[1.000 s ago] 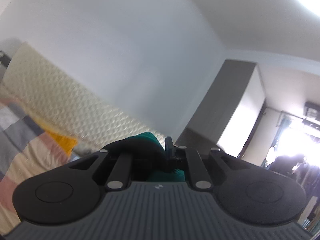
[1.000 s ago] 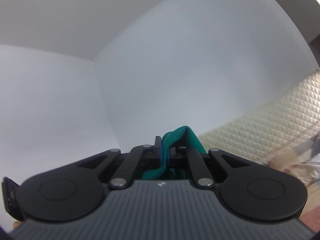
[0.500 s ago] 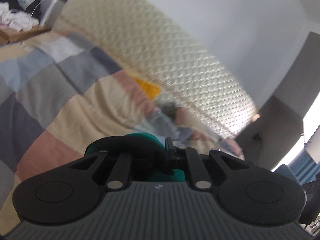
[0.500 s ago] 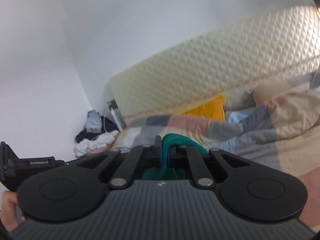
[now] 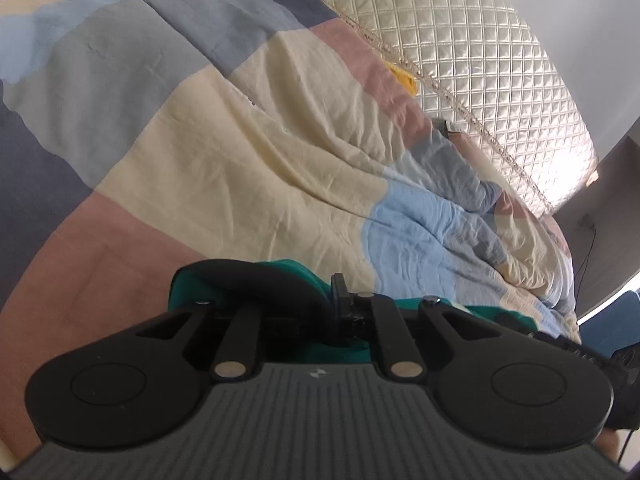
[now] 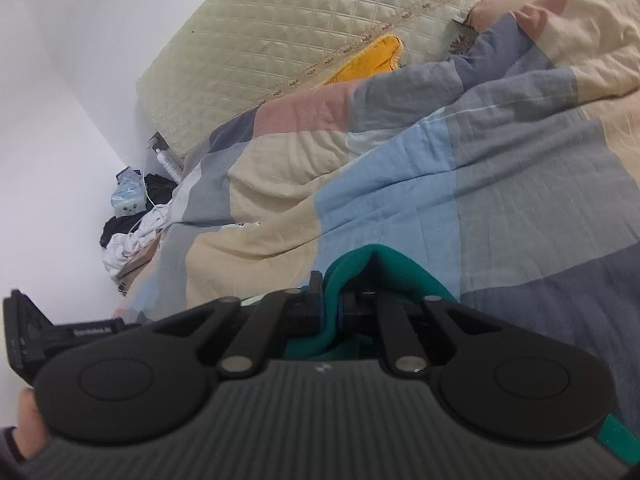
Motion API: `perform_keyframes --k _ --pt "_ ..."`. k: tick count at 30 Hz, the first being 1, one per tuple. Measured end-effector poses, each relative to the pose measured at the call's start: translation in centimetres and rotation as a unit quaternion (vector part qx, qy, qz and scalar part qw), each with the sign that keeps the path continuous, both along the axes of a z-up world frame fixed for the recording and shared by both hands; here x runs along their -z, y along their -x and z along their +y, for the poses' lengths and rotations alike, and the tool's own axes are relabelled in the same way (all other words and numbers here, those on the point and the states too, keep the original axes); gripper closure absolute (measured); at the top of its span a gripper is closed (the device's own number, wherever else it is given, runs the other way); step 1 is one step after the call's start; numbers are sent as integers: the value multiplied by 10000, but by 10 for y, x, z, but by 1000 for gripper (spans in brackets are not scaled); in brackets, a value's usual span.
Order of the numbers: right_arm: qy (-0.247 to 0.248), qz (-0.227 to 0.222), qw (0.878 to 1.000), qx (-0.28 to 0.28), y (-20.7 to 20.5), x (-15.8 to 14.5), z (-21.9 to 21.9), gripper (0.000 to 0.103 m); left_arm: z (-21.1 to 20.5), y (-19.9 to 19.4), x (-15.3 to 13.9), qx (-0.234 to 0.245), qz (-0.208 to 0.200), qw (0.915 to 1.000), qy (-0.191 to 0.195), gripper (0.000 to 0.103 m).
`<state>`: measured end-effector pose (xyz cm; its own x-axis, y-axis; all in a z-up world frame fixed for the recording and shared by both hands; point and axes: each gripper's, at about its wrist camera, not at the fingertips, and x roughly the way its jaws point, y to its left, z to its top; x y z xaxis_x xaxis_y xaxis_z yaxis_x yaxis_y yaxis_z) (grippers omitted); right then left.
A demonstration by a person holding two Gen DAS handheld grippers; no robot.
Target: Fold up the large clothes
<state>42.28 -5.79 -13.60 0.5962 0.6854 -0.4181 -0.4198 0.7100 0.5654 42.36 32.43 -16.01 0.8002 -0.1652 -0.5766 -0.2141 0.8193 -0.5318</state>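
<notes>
A teal green garment [image 5: 304, 276] is pinched in both grippers above the bed. My left gripper [image 5: 320, 300] is shut on a bunched edge of it, with a dark fold over the left finger; more teal cloth trails to the right [image 5: 504, 316]. My right gripper [image 6: 330, 300] is shut on a folded edge of the same garment [image 6: 384, 268], which arches over the right finger and hangs below at lower right [image 6: 616, 436]. Most of the garment is hidden under the grippers.
A bed with a patchwork quilt [image 5: 240, 152] of cream, pink, grey and blue lies below. A quilted cream headboard [image 6: 280, 32] and a yellow pillow [image 6: 368, 60] are beyond. Clothes and clutter [image 6: 128, 216] sit by the white wall at the left.
Both grippers have tilted down from facing the wall and ceiling to facing the bed, still holding the teal garment. The quilt now fills both views.
</notes>
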Motion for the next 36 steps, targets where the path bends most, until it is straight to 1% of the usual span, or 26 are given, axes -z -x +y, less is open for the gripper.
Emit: perform_keyframes --k 1,2,3,4,5,6,10,14,17,19,22,23,24,25,26,28,31,33,36 --pt "-13 24 10000 32 2 -4 -3 82 -5 9 -9 21 1 10000 -34 81" --pt "-27 45 10000 65 6 -8 -6 69 -6 12 -13 72 12 10000 -33 75" --pt "-81 62 9999 57 11 -13 -10 60 -9 19 -21 122 -19 9999 21 59" --pt "-135 65 9999 25 16 -18 -14 49 -13 32 -33 158 -46 9998 95 42" --pt "-171 36 9998 -20 22 -22 -18 49 -16 37 -39 191 -54 9997 139 37" --pt "-158 -4 9999 -48 31 -29 -23 49 -21 46 -48 233 -76 9996 100 35" --pt "-36 -272 9996 60 79 -60 -54 49 -47 80 -78 263 -188 9987 -389 33" --pt "-99 -357 9990 265 138 -85 -99 49 -80 121 -104 403 -406 9955 -758 33" --pt "-39 -331 9983 488 186 -93 -130 48 -110 157 -122 567 -551 9933 -843 33" --pt "101 -190 9974 689 216 -92 -148 48 -132 180 -132 625 -562 9917 -976 33" --pt "196 64 9955 930 253 -81 -170 47 -164 208 -141 711 -552 9902 -1065 33" --pt "207 183 9946 1005 263 -76 -177 40 -174 214 -143 736 -541 9901 -1065 33" --pt "207 304 9937 1058 271 -70 -182 37 -183 218 -144 762 -511 9901 -1060 32" --pt "195 404 9931 1085 278 -65 -187 30 -193 220 -144 780 -452 9902 -1063 32" --pt "188 488 9925 1104 284 -58 -191 27 -201 222 -145 794 -380 9902 -1082 31" --pt "215 712 9907 1138 291 -45 -194 27 -217 222 -145 795 -271 9901 -1127 31" --pt "-22 1037 9897 991 290 -24 -194 27 -233 212 -144 826 -115 9914 -1006 30" --pt "-88 1142 9895 878 283 -12 -188 27 -243 199 -142 827 -20 9919 -969 30" --pt "234 1107 9897 883 266 5 -171 27 -257 168 -134 836 162 9915 -980 28"
